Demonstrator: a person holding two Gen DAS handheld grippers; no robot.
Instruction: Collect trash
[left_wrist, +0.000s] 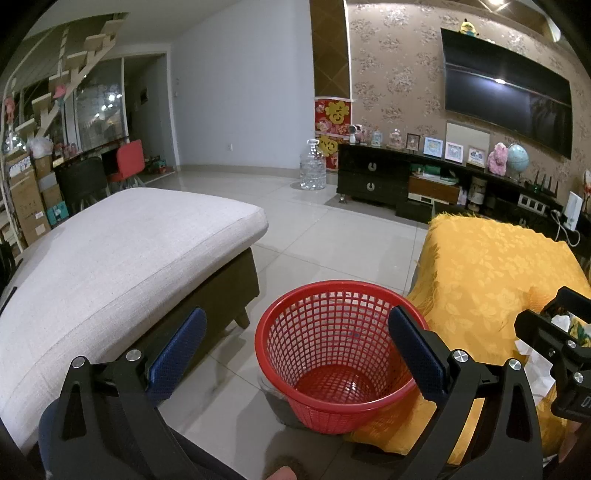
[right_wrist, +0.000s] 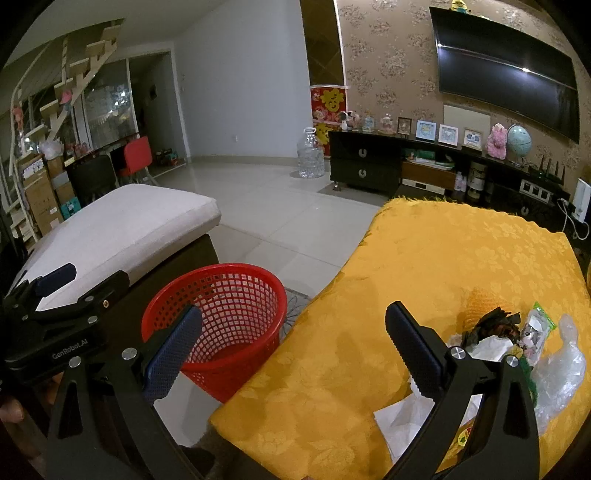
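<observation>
A round red plastic mesh basket (left_wrist: 334, 354) stands on the pale tiled floor, wedged between a grey-cushioned ottoman (left_wrist: 110, 258) and a table draped in yellow floral cloth (right_wrist: 424, 277). The left gripper (left_wrist: 299, 350) hangs above the basket, jaws spread wide and holding nothing. Right of the basket, the right gripper (right_wrist: 293, 356) gapes equally wide over the cloth, just beside crumpled white tissue (right_wrist: 402, 417), clear plastic wrap (right_wrist: 561, 365) and dark wrappers (right_wrist: 493, 326).
</observation>
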